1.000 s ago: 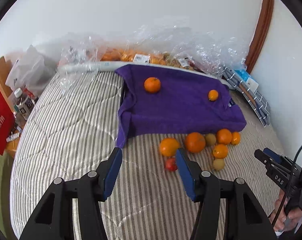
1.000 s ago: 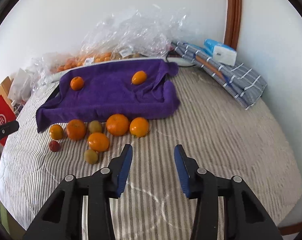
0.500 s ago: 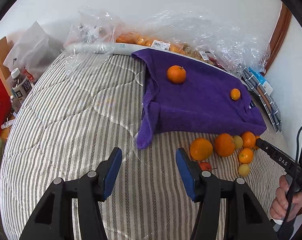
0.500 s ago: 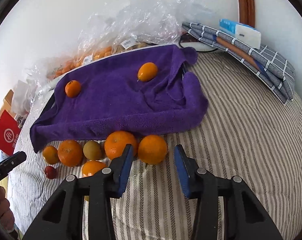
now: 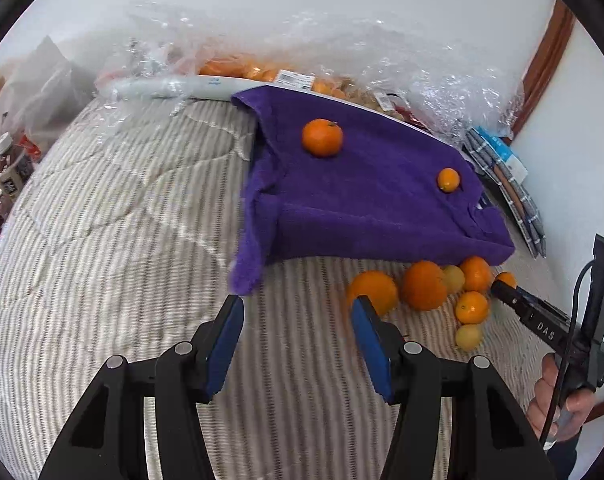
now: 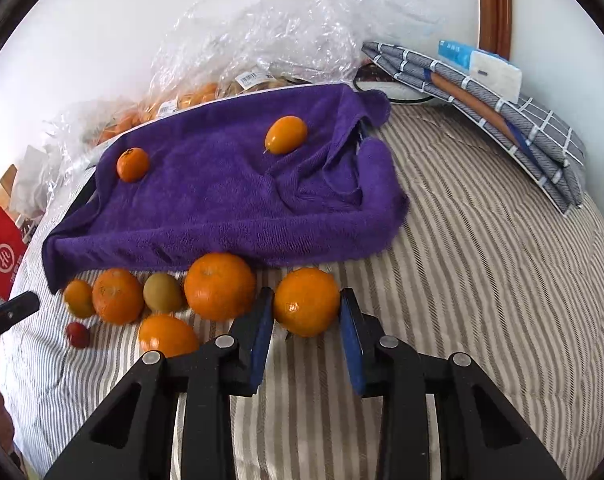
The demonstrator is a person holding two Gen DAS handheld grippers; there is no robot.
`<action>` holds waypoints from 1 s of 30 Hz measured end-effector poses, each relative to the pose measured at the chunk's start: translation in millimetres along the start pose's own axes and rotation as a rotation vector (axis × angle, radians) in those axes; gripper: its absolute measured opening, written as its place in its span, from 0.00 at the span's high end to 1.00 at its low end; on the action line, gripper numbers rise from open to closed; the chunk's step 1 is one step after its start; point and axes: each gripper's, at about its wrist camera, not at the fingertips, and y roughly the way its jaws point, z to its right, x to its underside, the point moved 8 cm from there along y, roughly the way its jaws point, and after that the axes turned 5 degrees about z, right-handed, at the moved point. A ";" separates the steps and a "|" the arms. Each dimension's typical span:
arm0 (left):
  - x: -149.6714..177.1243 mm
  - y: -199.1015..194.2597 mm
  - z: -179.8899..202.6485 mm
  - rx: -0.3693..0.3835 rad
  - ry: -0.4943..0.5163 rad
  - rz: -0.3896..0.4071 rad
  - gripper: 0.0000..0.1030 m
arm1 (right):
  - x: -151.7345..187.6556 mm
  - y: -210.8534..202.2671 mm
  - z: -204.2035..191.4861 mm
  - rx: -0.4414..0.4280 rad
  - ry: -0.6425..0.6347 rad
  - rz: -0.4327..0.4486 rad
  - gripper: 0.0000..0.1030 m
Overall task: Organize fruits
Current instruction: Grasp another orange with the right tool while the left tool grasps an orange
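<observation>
Where lettering can be read, "DAS" shows in white on the right gripper – its jaws closing around an orange on the striped bedcover, just before the purple towel. Angled downward, the left gripper hangs with jaws parted, holding nothing.
</observation>
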 end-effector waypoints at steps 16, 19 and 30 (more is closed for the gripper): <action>5.2 40.0 43.2 0.072 0.009 -0.074 0.65 | 24.9 -18.1 5.1 -0.009 -0.043 0.015 0.68; 5.5 41.0 42.6 0.077 0.013 -0.065 0.68 | 24.3 -17.9 5.4 -0.010 -0.049 0.030 0.68; -8.5 9.6 27.1 0.076 -0.012 0.025 0.68 | 12.8 -36.4 0.4 0.001 -0.041 0.084 0.68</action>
